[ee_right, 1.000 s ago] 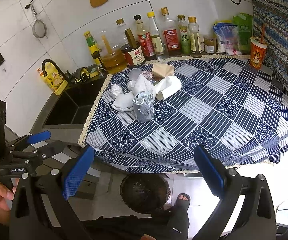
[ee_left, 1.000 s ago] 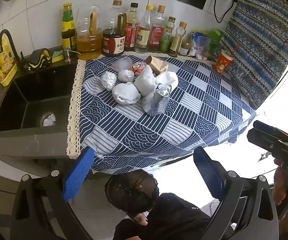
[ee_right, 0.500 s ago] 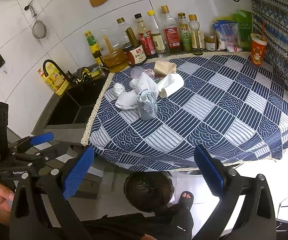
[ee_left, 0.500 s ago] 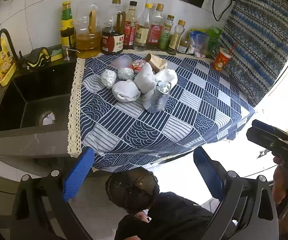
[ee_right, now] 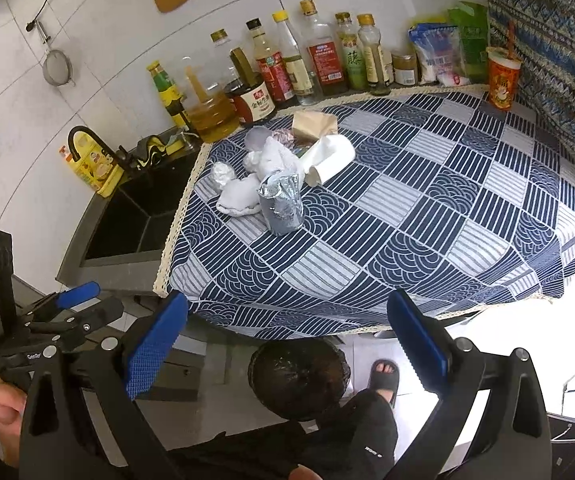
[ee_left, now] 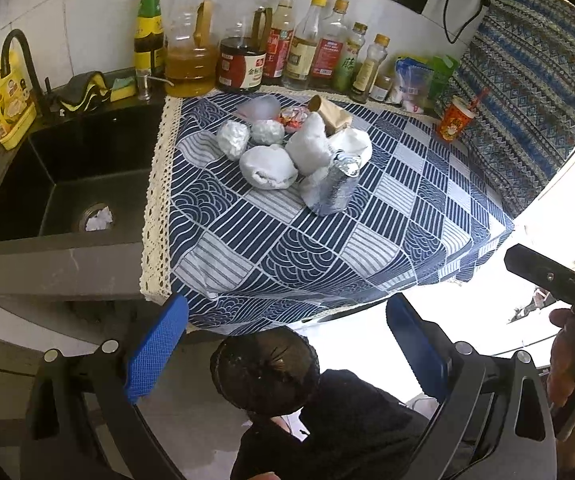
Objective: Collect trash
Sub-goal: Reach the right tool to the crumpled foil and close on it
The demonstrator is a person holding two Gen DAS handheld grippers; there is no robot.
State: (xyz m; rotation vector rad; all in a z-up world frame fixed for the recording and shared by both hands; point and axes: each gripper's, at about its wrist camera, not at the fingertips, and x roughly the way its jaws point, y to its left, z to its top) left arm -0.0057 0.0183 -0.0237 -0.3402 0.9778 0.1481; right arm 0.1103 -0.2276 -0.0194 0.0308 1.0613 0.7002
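Note:
A heap of trash lies on the blue patterned tablecloth (ee_left: 287, 248): crumpled white tissues (ee_left: 267, 166), foil balls (ee_left: 232, 138), a crushed silver can (ee_left: 341, 184), a brown paper piece (ee_left: 329, 114) and a white paper cup (ee_right: 329, 158). The can also shows in the right wrist view (ee_right: 281, 204). A black-lined trash bin (ee_left: 265, 372) stands on the floor below the table's front edge; it also shows in the right wrist view (ee_right: 297, 380). My left gripper (ee_left: 287, 344) is open and empty, above the bin. My right gripper (ee_right: 287, 344) is open and empty, also short of the table.
A row of sauce and oil bottles (ee_left: 247, 56) lines the back wall. A black sink (ee_left: 59, 184) with a faucet (ee_left: 19, 60) is left of the table. A red cup (ee_left: 455, 122) stands at the back right. A person's sandalled foot (ee_right: 383, 376) is beside the bin.
Both grippers have moved slightly nearer the table and higher; the pile sits a little lower in both views. Both stay open. Nothing on the table has moved.

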